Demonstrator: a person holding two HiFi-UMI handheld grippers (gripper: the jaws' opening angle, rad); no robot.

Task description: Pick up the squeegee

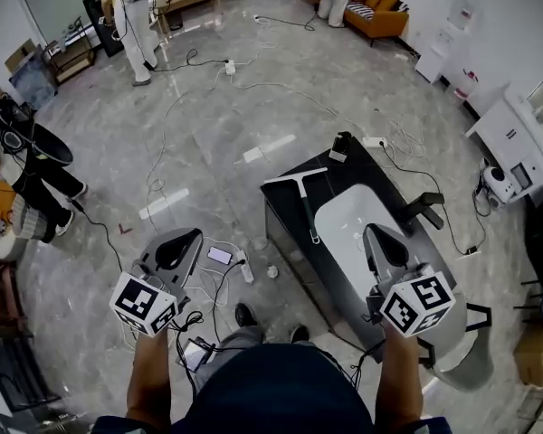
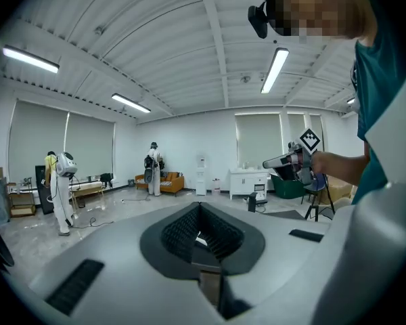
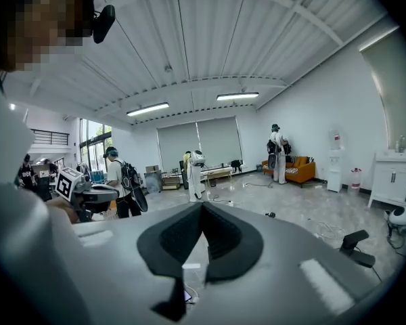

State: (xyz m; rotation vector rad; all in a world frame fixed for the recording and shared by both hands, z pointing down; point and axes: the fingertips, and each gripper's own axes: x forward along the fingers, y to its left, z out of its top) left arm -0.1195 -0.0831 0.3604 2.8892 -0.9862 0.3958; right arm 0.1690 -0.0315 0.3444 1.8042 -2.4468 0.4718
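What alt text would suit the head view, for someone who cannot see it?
Looking down, a person holds the left hand-held gripper and right hand-held gripper, both shut and empty. Ahead, a squeegee lies untouched on a dark table; cables trail across the floor.

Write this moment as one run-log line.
squeegee: lying on dark table, untouched | left gripper: shut, empty | right gripper: shut, empty | pickup: not started

Grey marble floor [image 1: 253, 116], cables [image 1: 281, 86] trailing over it. Dark bench [image 1: 285, 217] right of centre. A white oval basin [image 1: 344, 229] fills its near half, small black device [image 1: 342, 143] at its far corner. Phone [image 1: 220, 256] on floor off the bench's left edge. Orange sofa [image 1: 380, 12] by far wall. Person in white suit [image 1: 138, 30] standing far left. White cabinet [image 1: 516, 138] at right.
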